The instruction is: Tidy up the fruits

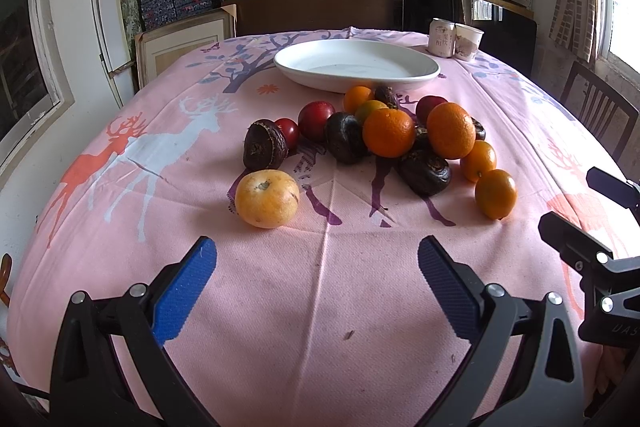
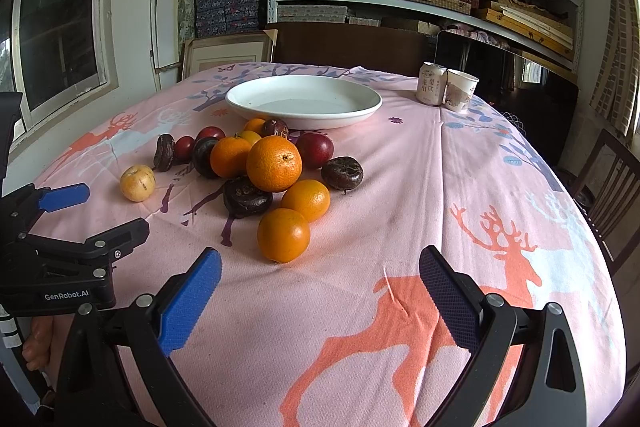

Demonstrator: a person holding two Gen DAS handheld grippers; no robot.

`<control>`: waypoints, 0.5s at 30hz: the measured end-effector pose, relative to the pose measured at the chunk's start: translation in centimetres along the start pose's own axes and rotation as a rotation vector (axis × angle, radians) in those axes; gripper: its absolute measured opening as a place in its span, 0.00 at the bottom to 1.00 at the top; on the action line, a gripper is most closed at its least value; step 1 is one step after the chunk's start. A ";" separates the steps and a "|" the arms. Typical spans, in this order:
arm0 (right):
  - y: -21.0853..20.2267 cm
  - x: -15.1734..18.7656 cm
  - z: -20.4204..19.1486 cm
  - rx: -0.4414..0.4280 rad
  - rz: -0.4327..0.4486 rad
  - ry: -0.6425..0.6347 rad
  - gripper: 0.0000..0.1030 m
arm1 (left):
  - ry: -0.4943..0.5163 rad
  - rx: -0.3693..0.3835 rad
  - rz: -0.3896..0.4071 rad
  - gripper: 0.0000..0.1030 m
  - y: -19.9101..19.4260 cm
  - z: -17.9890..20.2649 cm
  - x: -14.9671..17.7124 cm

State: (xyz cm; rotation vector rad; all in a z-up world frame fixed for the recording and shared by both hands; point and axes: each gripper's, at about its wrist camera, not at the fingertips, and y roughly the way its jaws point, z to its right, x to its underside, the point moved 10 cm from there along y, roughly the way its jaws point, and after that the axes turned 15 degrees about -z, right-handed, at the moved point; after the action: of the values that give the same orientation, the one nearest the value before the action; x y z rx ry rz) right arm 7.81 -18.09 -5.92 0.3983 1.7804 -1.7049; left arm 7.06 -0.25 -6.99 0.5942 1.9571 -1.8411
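A heap of fruit lies mid-table: several oranges (image 1: 388,132) (image 2: 273,163), red plums (image 1: 316,120) (image 2: 315,149), dark wrinkled fruits (image 1: 265,145) (image 2: 342,173) and a yellow fruit (image 1: 267,198) (image 2: 137,182) apart at the left. An empty white plate (image 1: 356,65) (image 2: 303,101) stands just behind the heap. My left gripper (image 1: 318,267) is open and empty, short of the yellow fruit. My right gripper (image 2: 320,277) is open and empty, just short of the nearest orange (image 2: 283,235). Each gripper shows at the edge of the other's view.
A pink deer-print tablecloth (image 1: 320,287) (image 2: 440,187) covers the table. A drink can (image 1: 442,37) (image 2: 431,83) and a paper cup (image 1: 468,41) (image 2: 461,90) stand at the far right. A wooden chair (image 2: 612,183) is at the right; shelves of boxes behind.
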 end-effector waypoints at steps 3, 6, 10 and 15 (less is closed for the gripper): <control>0.0 0.0 0.0 0.000 -0.002 0.000 0.97 | 0.000 0.001 -0.001 0.96 0.0 0.1 0.1; 0.0 0.0 0.0 0.000 0.001 0.001 0.97 | 0.000 0.000 -0.001 0.96 0.0 0.0 0.0; 0.0 0.1 0.0 0.001 0.001 -0.001 0.97 | 0.001 0.001 -0.002 0.96 0.1 0.1 0.1; 0.0 0.1 -0.1 0.001 0.003 -0.001 0.97 | 0.000 0.001 -0.002 0.96 0.1 0.1 0.1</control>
State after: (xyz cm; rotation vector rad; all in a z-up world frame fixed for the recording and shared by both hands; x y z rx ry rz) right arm 7.71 -18.06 -5.94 0.4007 1.7773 -1.7038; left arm 6.98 -0.36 -7.15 0.5930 1.9574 -1.8433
